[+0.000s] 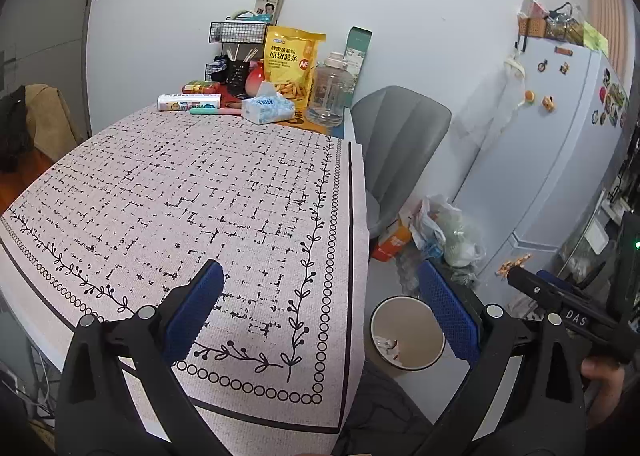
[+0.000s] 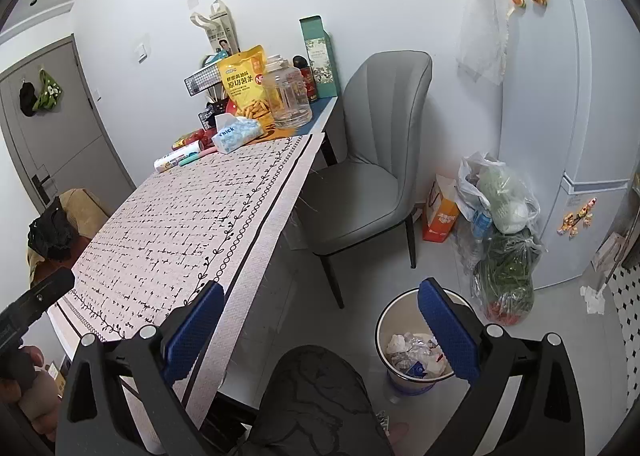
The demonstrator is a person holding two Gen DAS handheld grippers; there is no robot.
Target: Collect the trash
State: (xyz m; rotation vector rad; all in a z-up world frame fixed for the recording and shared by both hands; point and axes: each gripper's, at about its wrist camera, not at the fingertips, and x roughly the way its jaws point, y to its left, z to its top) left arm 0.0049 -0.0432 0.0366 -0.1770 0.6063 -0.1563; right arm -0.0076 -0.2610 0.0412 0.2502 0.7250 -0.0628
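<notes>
A round white trash bin stands on the floor to the right of the table; in the right wrist view the bin's rim shows crumpled paper and wrappers inside. My left gripper is open and empty, above the near right corner of the patterned tablecloth. My right gripper is open and empty, above the floor between the table edge and the bin. The right gripper's body also shows in the left wrist view. I see no loose trash on the tablecloth.
At the table's far end stand a yellow snack bag, a tissue pack, a clear jar and a wire rack. A grey chair stands beside the table. Full plastic bags and a fridge are right.
</notes>
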